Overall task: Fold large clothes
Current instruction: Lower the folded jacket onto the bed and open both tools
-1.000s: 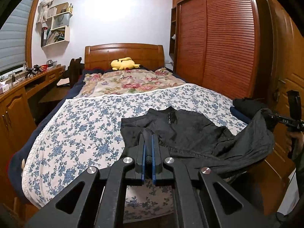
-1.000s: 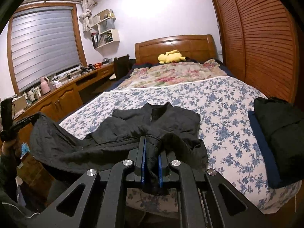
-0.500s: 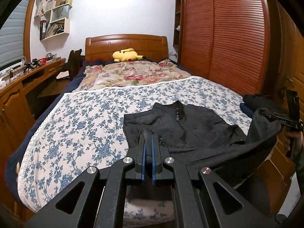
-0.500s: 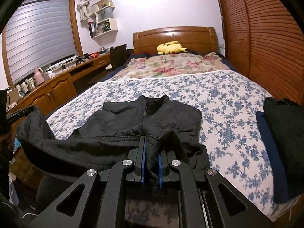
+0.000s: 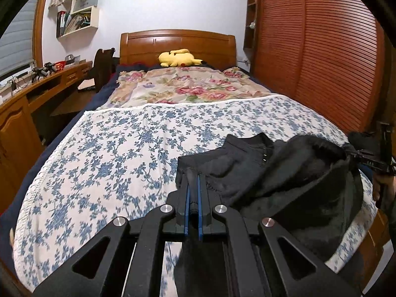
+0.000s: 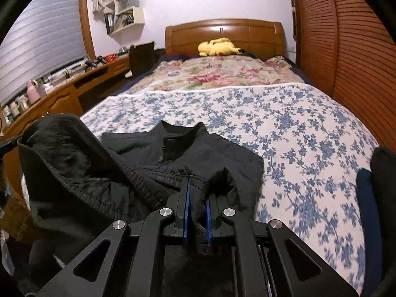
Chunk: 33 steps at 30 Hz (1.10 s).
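A black zip-up jacket (image 5: 247, 163) lies collar-up on the blue-flowered bedspread (image 5: 123, 153) near the bed's foot. My left gripper (image 5: 193, 180) is shut on the jacket's bottom hem at one corner. My right gripper (image 6: 195, 185) is shut on the hem at the other corner, with the jacket (image 6: 173, 158) spread in front of it. The lower part of the jacket is lifted and bulges up between the two grippers, over the chest. The right gripper also shows at the right edge of the left wrist view (image 5: 371, 158).
A yellow plush toy (image 5: 178, 58) lies by the wooden headboard (image 5: 178, 42). A flowered quilt (image 5: 185, 86) covers the bed's far half. Folded dark clothes (image 6: 378, 193) sit at the bed's right edge. A wooden desk (image 5: 24, 99) runs along the left, a slatted wardrobe (image 5: 321, 49) along the right.
Both grippers have moved forward over the bed with the hem, carrying the jacket's lower part up toward the collar. The fabric now bunches higher between them.
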{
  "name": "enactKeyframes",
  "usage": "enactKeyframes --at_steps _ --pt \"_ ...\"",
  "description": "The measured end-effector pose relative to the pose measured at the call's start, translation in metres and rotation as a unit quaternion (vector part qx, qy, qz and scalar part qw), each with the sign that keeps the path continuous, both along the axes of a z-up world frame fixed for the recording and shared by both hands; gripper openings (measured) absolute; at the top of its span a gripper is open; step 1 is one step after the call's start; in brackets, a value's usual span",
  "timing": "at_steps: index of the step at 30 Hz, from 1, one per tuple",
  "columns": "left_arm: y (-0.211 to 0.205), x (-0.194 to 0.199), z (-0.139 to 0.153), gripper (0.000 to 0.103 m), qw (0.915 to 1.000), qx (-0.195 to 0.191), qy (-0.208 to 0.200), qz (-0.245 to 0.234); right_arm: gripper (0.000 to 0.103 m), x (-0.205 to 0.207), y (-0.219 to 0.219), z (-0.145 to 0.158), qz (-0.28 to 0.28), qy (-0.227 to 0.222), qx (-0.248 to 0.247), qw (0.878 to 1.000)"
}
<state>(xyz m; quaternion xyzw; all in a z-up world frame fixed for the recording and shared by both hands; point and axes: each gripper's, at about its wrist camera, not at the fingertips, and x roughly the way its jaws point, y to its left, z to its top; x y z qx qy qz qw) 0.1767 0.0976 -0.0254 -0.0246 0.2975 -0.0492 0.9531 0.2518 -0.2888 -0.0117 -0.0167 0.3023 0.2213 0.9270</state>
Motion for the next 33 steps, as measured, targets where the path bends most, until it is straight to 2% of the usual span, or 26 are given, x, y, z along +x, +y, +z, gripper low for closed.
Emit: enactKeyframes --at_steps 3,11,16,18,20,22,24,25,26,29,30,32,33 --pt "-0.001 0.028 -0.008 0.005 1.0 0.004 0.008 0.001 0.01 0.028 0.011 -0.002 -0.001 0.003 -0.018 1.0" --pt "-0.002 0.097 -0.005 0.005 0.9997 0.014 0.009 0.018 0.01 0.109 0.023 0.001 -0.017 0.006 0.008 1.0" --pt "-0.007 0.129 0.001 0.005 0.9993 0.025 0.009 0.026 0.01 0.155 0.036 -0.002 -0.043 0.009 0.006 0.999" --pt "-0.01 0.138 -0.003 0.006 0.9992 0.027 0.022 0.021 0.01 0.167 0.042 -0.009 -0.054 0.017 0.001 0.998" --pt "-0.012 0.14 -0.008 0.013 0.9989 0.025 0.035 0.019 0.011 0.176 0.051 -0.02 -0.055 0.033 -0.008 0.998" --pt "-0.012 0.133 -0.012 0.025 0.999 0.024 0.036 0.01 0.013 0.18 0.062 -0.028 -0.055 0.045 -0.027 0.997" --pt "-0.014 0.127 -0.014 0.033 0.999 0.027 0.036 0.003 0.026 0.18 0.067 -0.031 -0.046 0.053 -0.027 0.997" --pt "-0.014 0.12 -0.016 0.035 0.9989 0.029 0.038 0.0 0.031 0.18 0.068 -0.031 -0.041 0.058 -0.025 0.997" --pt "-0.015 0.117 -0.017 0.035 0.9988 0.028 0.04 -0.004 0.04 0.18 0.067 -0.029 -0.04 0.06 -0.019 0.997" --pt "-0.015 0.102 -0.024 0.043 0.9985 0.021 0.048 -0.017 0.063 0.174 0.059 -0.018 -0.039 0.052 -0.008 0.998" --pt "-0.016 0.097 -0.026 0.045 0.9983 0.018 0.051 -0.02 0.068 0.17 0.054 -0.013 -0.04 0.042 -0.007 0.998" --pt "-0.016 0.085 -0.033 0.053 0.998 0.013 0.058 -0.023 0.07 0.163 0.045 -0.004 -0.05 0.022 -0.007 0.998" --pt "-0.016 0.081 -0.035 0.06 0.9978 0.011 0.059 -0.025 0.073 0.161 0.039 -0.004 -0.054 0.019 -0.007 0.998"
